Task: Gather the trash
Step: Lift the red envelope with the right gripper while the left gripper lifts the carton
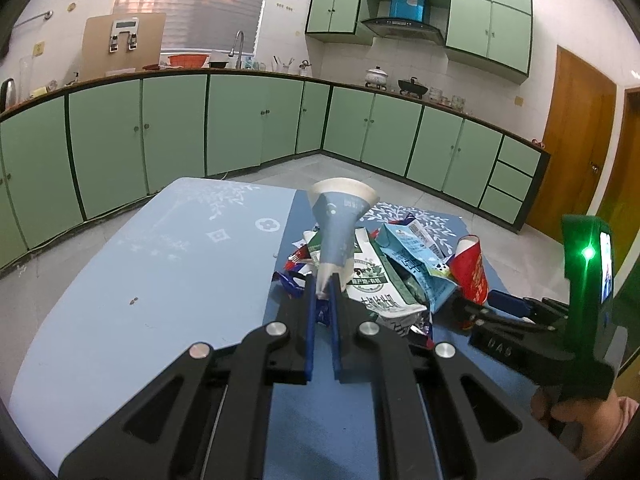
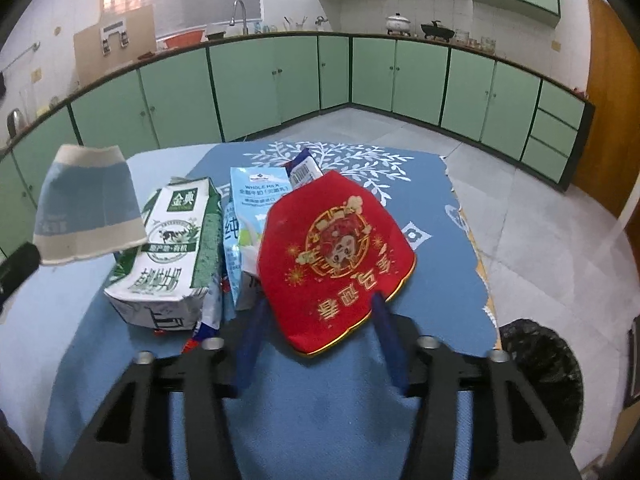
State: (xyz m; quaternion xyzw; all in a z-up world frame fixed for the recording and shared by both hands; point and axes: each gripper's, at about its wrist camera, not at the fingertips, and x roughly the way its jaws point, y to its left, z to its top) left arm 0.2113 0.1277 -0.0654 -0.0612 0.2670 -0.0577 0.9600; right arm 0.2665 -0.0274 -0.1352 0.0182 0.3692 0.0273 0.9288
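My left gripper (image 1: pixel 324 286) is shut on the crushed base of a blue paper cup (image 1: pixel 340 232), and the cup's wide white rim points up and away. In the right wrist view this blue cup (image 2: pixel 88 208) hangs at the left above the table. My right gripper (image 2: pixel 318 304) is shut on a red paper cup (image 2: pixel 336 252) with gold print, one blue finger pressed on each side near its base. From the left wrist view the red cup (image 1: pixel 472 268) stands tilted in the right gripper (image 1: pixel 480 314).
A green-and-white milk carton (image 2: pixel 168 248), a light blue milk carton (image 2: pixel 256 200) and small wrappers (image 2: pixel 208 320) lie heaped on the blue tablecloth (image 2: pixel 320 400). A black-lined bin (image 2: pixel 540 360) sits on the floor by the table's torn right edge. A hand (image 1: pixel 560 412) grips the right tool.
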